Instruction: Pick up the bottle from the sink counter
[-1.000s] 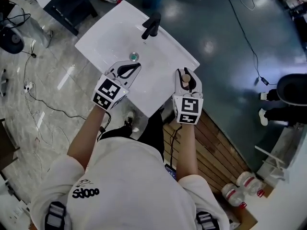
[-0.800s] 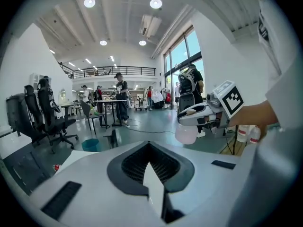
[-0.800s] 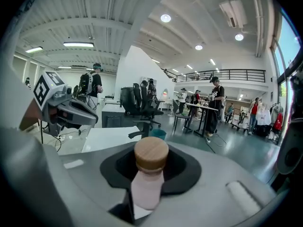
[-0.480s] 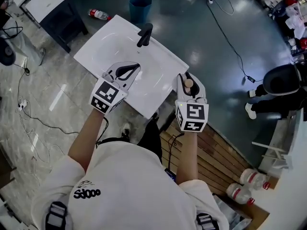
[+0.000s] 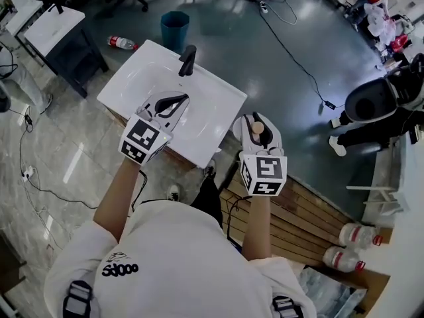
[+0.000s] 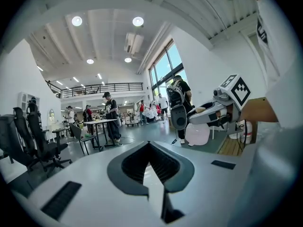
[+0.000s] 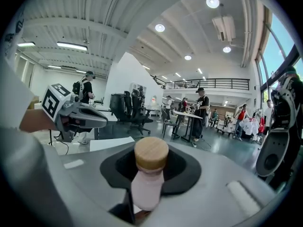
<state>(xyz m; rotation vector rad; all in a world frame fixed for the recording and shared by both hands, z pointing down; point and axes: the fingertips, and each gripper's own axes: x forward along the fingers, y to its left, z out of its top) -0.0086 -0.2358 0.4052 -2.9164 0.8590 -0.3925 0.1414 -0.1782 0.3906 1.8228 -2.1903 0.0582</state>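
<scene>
A small pink bottle [image 5: 258, 128] with a wooden cap [image 7: 151, 152] sits between the jaws of my right gripper [image 5: 258, 119], which is shut on it. This gripper hangs in the air just past the right edge of the white sink counter [image 5: 222, 108], over the floor. The bottle's pink body [image 7: 147, 188] runs along the jaws with the cap at the far end. My left gripper [image 5: 173, 102] hovers over the front part of the basin, its jaws together and empty [image 6: 149, 144]. The left gripper view also shows the right gripper [image 6: 211, 113] carrying the bottle [image 6: 198, 134].
A black faucet [image 5: 187, 59] stands at the sink's far edge. Beyond it are a blue bin [image 5: 174, 26] and a bottle lying on the floor [image 5: 121, 42]. A wooden platform [image 5: 311, 214] with water bottles [image 5: 358, 234] lies at the right. A dark table [image 5: 63, 35] stands far left.
The right gripper has carried the bottle from above the counter's front right corner to beyond its right edge. The left gripper stays over the basin. The head camera has drawn back.
</scene>
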